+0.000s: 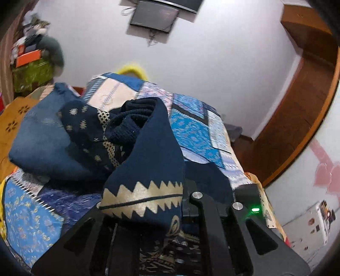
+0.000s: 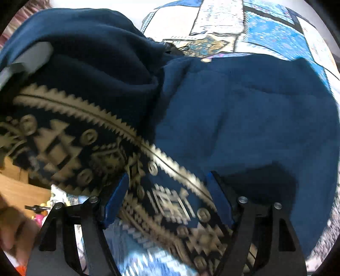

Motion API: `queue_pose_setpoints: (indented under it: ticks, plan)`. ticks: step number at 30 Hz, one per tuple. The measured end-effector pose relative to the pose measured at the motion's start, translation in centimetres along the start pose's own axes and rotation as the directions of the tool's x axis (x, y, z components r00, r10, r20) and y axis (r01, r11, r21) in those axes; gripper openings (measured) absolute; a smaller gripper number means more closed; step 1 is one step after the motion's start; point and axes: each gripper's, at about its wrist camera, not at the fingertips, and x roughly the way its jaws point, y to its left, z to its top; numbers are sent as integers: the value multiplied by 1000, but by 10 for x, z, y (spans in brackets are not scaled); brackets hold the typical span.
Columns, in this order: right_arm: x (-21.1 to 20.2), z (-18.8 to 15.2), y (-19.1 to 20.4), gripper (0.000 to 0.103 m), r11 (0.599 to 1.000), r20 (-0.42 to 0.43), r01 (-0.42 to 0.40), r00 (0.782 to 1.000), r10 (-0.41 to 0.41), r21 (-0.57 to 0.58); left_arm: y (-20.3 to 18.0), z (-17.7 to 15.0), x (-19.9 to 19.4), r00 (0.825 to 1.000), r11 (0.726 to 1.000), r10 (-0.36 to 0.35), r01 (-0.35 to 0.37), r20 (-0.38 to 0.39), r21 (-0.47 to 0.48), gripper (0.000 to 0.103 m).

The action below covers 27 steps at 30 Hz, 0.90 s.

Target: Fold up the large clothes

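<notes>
A dark blue garment (image 1: 136, 148) with gold zigzag trim lies bunched on a bed covered by a blue patchwork quilt (image 1: 197, 127). The left gripper (image 1: 148, 214) is closed on a fold of the garment's patterned border, holding it lifted above the heap. The right gripper (image 2: 167, 197) points down at the same cloth; its blue-padded fingers (image 2: 115, 201) stand wide apart over the patterned hem without pressing on it. A folded blue cloth (image 1: 40, 135) rests on the quilt just beside the garment. A dark screen (image 1: 155, 17) hangs on the white wall behind the bed.
</notes>
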Motion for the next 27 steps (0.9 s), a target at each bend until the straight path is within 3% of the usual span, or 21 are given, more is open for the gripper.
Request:
queue_pose_setpoints:
  ticks: [3, 8, 11, 15, 17, 21, 23, 27]
  plan:
    - [-39, -15, -23, 73, 998, 88, 60, 994, -63, 35, -28, -5, 9, 999, 998, -43, 44, -22, 54, 9]
    - [-106, -45, -75, 73, 975, 207, 168, 958, -196, 147, -91, -39, 34, 987, 966, -109, 133, -118, 223, 10]
    - [-138, -67, -103, 74, 937, 237, 264, 919, -316, 228, -118, -75, 65, 956, 932, -126, 206, -265, 299, 10]
    - [-151, -83, -122, 74, 912, 226, 268, 911, -345, 311, -121, -123, 103, 900, 908, -70, 236, -430, 347, 11]
    - [-153, -93, -125, 74, 908, 219, 263, 913, -343, 328, -123, -131, 101, 905, 891, -47, 230, -423, 391, 15]
    - [-152, -96, -115, 74, 918, 219, 263, 917, -333, 296, -123, -122, 86, 893, 881, -67, 262, -445, 394, 48]
    - [-151, -90, -105, 73, 930, 233, 257, 918, -320, 264, -125, -121, 73, 895, 874, -77, 273, -439, 403, 55]
    - [-163, -88, -88, 73, 952, 276, 225, 920, -278, 209, -119, -118, 43, 924, 854, -41, 229, -379, 467, 65]
